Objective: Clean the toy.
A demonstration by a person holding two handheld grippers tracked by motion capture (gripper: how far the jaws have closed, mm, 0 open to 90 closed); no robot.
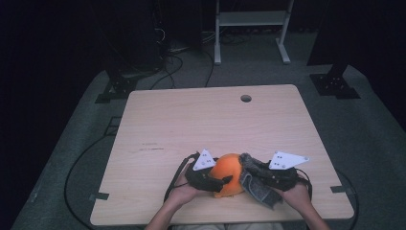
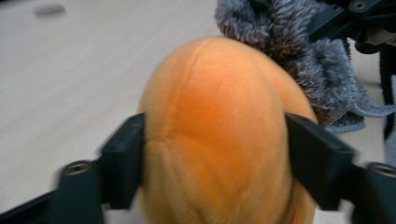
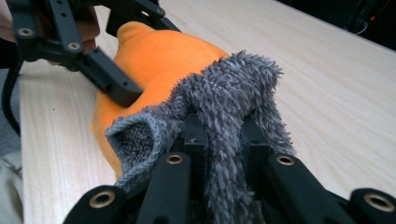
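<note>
- My left tool [image 2: 212, 163] has a black jaw on each flank of the orange plush toy [image 2: 219, 135]; in the left gripper view both jaws press into its sides, so the toy is held.
- From the high view the orange plush toy [image 1: 229, 173] sits on the light wooden worktop [image 1: 201, 120] near its front edge, between my two hands, with my left tool [image 1: 221, 182] reaching in from its left side.
- My right tool [image 3: 223, 140] is clamped tight on a fold of the grey fleecy cloth [image 3: 229, 102]; the pile bunches up between the jaws, which stand narrow.
- In the right gripper view the grey cloth lies against the toy [image 3: 159, 60], touching its near side, and a hemmed edge of the cloth curls out below it.
- In the high view the cloth [image 1: 256, 179] lies just right of the toy, touching it, and trails toward the worktop's front edge beside my right hand [image 1: 294, 194].
- My right tool [image 1: 265, 177] shows there under its grey three-cornered plate.
</note>
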